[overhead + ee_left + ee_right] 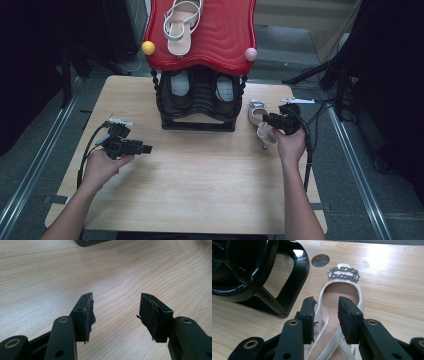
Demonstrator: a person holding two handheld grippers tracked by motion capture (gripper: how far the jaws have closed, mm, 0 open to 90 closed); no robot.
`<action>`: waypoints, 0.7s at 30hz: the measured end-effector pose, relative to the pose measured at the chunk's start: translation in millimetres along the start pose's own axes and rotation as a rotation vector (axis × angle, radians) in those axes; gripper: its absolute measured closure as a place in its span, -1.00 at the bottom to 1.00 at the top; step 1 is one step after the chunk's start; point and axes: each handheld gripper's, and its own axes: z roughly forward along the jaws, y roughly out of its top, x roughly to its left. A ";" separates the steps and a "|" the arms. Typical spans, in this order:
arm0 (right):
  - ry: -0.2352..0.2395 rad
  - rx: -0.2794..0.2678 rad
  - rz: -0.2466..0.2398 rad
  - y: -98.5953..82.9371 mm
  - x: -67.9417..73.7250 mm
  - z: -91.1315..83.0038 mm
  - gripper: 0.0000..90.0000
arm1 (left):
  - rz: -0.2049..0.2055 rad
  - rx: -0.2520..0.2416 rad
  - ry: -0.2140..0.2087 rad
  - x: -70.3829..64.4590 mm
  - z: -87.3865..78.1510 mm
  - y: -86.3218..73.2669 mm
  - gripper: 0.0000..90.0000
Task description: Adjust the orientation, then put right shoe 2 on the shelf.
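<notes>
White slingback sandal (342, 292), glossy, with a rhinestone buckle (343, 273) at its toe, lying on the pale wood-grain desk (200, 175) near the right edge, just beside the black ribbed shoe rack (200, 100). Right gripper (326, 308) points down over the insole, jaws part-spread astride its strap, not pinching. Left gripper (116, 307), near the left edge, is held level with jaws spread wide over bare wood.

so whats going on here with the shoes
A person is working at a wooden table with a gripper in each hand. The right gripper is around the side of a white sandal lying beside the black shoe rack; a matching sandal sits on its red top. The left gripper hangs open over bare table.
</notes>
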 end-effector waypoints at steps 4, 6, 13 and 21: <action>0.011 0.010 0.000 3.3 3.9 3.8 0.52 | 0.002 0.004 -0.004 -0.5 -0.1 -0.6 0.01; 0.011 0.025 -0.007 3.7 6.6 9.1 0.53 | 0.001 0.003 -0.004 -0.9 0.4 -0.7 0.01; 0.001 0.074 -0.007 1.6 8.8 32.7 0.64 | 0.001 0.010 -0.002 -1.0 0.9 -2.7 0.01; -0.015 0.132 0.012 -1.5 10.0 51.6 0.75 | -0.012 0.007 0.010 0.7 -2.5 -8.9 0.01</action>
